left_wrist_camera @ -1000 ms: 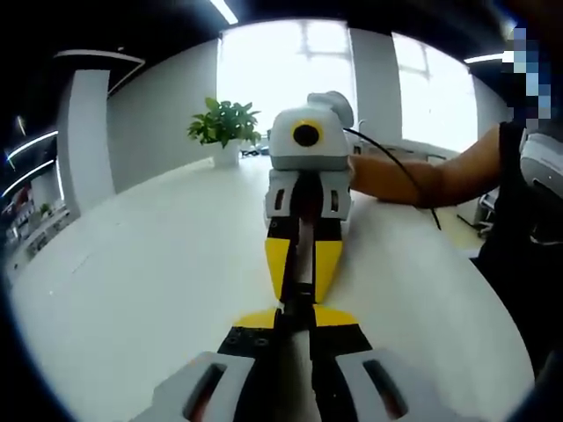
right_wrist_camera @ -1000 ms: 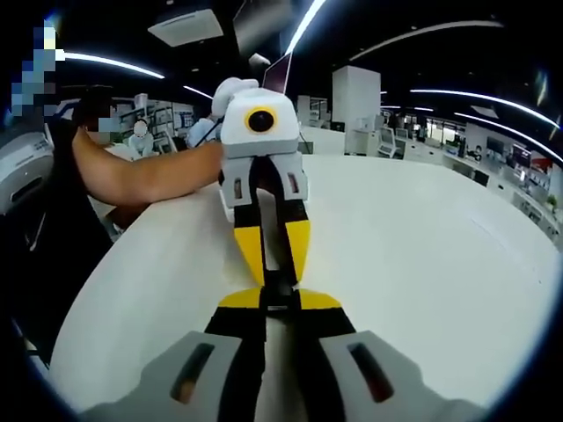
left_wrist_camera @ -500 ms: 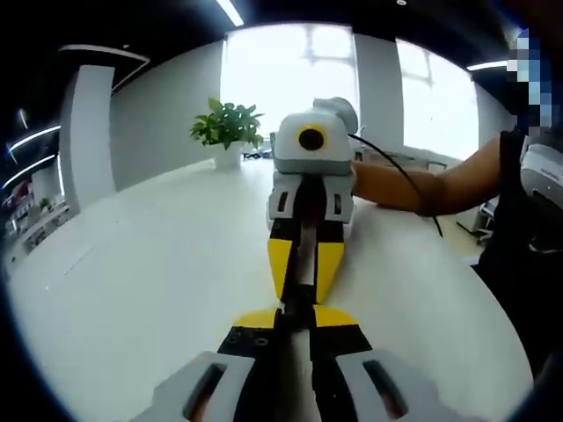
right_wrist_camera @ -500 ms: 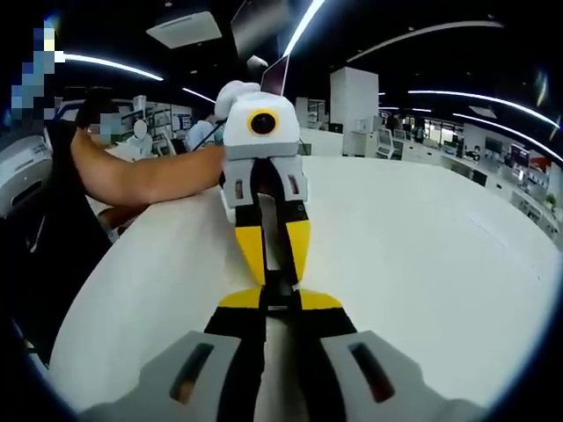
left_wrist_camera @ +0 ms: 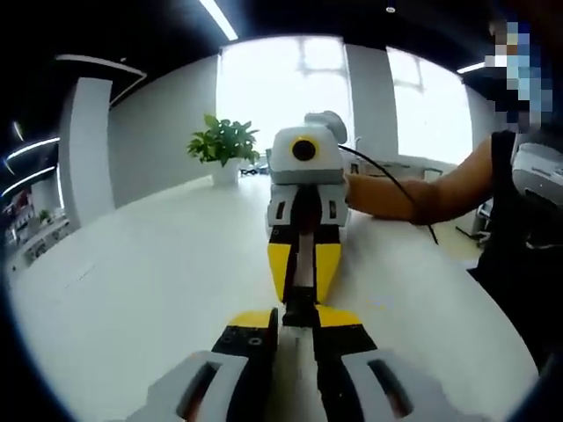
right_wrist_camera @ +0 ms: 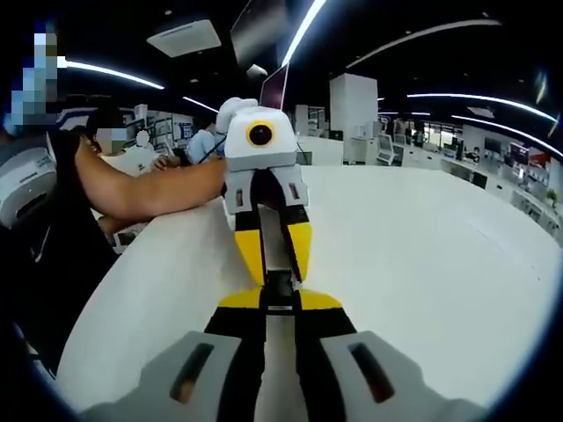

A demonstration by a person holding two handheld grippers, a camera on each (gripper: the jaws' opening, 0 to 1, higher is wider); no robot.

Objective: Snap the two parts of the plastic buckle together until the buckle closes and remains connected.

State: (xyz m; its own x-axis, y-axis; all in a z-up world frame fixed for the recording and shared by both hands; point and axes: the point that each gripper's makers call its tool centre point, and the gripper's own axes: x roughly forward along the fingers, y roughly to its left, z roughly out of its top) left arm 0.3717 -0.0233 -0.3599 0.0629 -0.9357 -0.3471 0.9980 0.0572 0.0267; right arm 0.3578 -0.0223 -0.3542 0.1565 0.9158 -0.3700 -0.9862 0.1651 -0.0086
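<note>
My two grippers meet tip to tip low over the white table [left_wrist_camera: 132, 290]. The black plastic buckle [left_wrist_camera: 299, 305] is a small dark piece pinched where the tips meet. My left gripper [left_wrist_camera: 297, 318] rises from the bottom of the left gripper view, shut on its end of the buckle. Opposite it, my right gripper [left_wrist_camera: 300, 288] points its yellow fingers back and is shut on the other end. From the right gripper view, the right gripper [right_wrist_camera: 280, 304] holds the buckle [right_wrist_camera: 279, 287] against the left gripper [right_wrist_camera: 276, 274]. The jaws hide the buckle's joint, so I cannot tell whether the two parts are latched.
A person's bare arm [left_wrist_camera: 422, 189] reaches in behind the right gripper, with a black cable [left_wrist_camera: 387, 167] over it; the other arm [right_wrist_camera: 141, 185] holds the left gripper. A potted plant [left_wrist_camera: 224, 141] stands at the far table edge. The bare table [right_wrist_camera: 422, 255] spreads wide on both sides.
Both views have shifted a little with the hands. The grippers stay tip to tip on the buckle, and each opposite gripper now looks slightly farther away.
</note>
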